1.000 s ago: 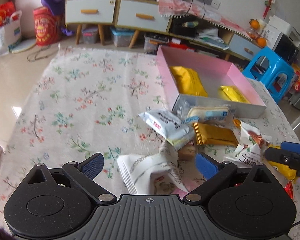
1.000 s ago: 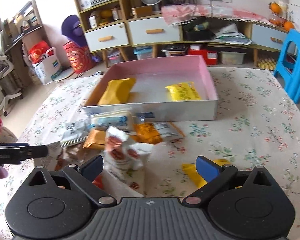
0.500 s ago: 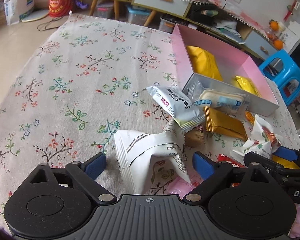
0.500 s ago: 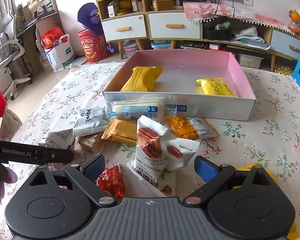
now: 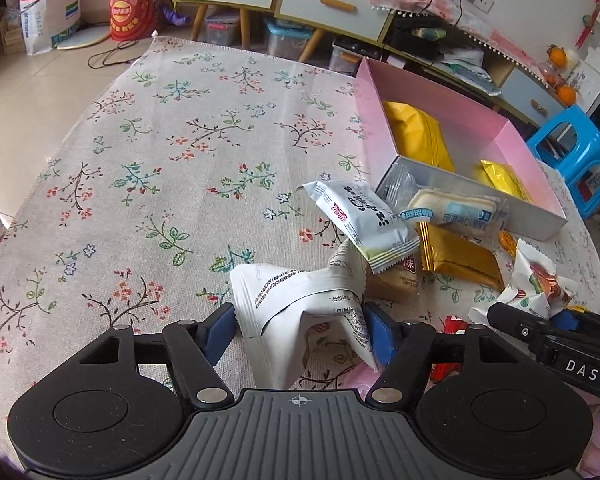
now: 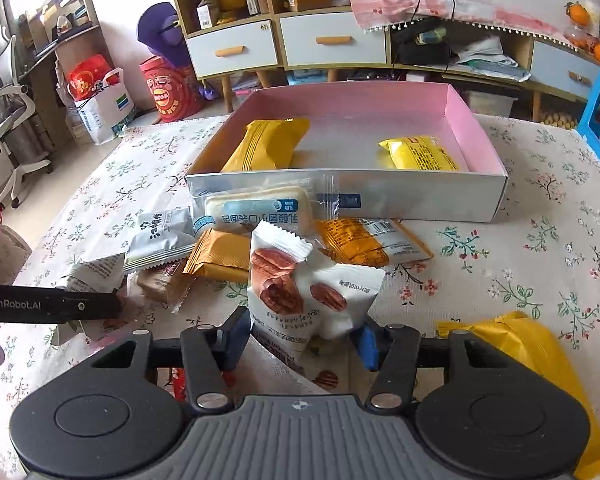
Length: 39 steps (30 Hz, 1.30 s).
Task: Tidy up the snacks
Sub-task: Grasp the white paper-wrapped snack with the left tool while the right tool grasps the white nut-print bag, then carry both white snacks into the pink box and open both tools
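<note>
Left wrist view: the left gripper (image 5: 298,330) is clamped on a crumpled white packet (image 5: 300,300) just above the counter (image 5: 160,168); the right gripper (image 6: 300,334) pinches what looks like a pecan snack bag (image 6: 300,292); the pink box (image 6: 476,132) beyond holds two yellow packets (image 6: 268,144)

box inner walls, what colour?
Pink. The box has pink inner walls and a silver outside and floor; the right wrist view shows it best.

Both tongs (image 5: 299,330) (image 6: 302,334) now clamping packets
</note>
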Motion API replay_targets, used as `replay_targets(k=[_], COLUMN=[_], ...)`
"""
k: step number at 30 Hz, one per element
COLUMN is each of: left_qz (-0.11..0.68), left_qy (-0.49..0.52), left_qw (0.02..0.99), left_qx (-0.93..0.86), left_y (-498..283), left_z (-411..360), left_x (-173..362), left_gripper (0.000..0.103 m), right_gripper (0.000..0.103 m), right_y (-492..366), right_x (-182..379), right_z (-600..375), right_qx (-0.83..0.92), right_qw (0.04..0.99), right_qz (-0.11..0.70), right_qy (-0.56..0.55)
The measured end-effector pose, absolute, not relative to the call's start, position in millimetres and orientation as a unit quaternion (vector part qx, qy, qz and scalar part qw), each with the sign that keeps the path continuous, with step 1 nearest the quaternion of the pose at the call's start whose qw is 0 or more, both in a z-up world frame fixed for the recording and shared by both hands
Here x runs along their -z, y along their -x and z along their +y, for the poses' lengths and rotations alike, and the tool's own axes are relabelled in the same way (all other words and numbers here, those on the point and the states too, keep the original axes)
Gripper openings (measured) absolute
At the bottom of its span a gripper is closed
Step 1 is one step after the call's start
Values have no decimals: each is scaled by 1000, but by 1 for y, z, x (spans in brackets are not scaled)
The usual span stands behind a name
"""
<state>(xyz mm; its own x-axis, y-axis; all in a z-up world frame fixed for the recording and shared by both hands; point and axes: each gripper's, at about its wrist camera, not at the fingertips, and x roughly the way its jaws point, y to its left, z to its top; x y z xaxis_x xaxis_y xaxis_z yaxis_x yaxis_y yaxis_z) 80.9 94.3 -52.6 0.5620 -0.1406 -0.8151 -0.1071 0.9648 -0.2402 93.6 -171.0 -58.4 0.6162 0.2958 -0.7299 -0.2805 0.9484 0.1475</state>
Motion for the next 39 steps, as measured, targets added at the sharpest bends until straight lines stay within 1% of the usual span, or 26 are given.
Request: replay_targets(k=[2, 4, 13, 21, 33, 39], left_qz=[466, 461, 462, 456, 422, 414], left_qy=[129, 125, 127, 140, 121, 139], left_qw=[876, 878, 877, 878, 898, 898], left_qx=[10, 12, 20, 18, 27, 47], left_y=[-80, -80, -81, -80, -74, -78], left_z=[94, 93, 93, 97, 87, 80], left_x=[51, 49, 47, 41, 15, 3], left_gripper=[65, 59, 50, 48, 48, 48], right_gripper=[44, 44, 44, 44, 44, 44], right_y=[-94, -94, -89, -93, -102, -113], right_x=[58, 58, 49, 37, 19, 11], right_z=[-169, -168, -162, -169, -186, -197], right_qx=[-165, -169, -184, -182, -171, -162], right_qw=[898, 896, 895, 898, 908, 914], right_qz=[408, 410, 407, 400, 379, 368], right_qy=[-5, -6, 1, -19, -47, -60])
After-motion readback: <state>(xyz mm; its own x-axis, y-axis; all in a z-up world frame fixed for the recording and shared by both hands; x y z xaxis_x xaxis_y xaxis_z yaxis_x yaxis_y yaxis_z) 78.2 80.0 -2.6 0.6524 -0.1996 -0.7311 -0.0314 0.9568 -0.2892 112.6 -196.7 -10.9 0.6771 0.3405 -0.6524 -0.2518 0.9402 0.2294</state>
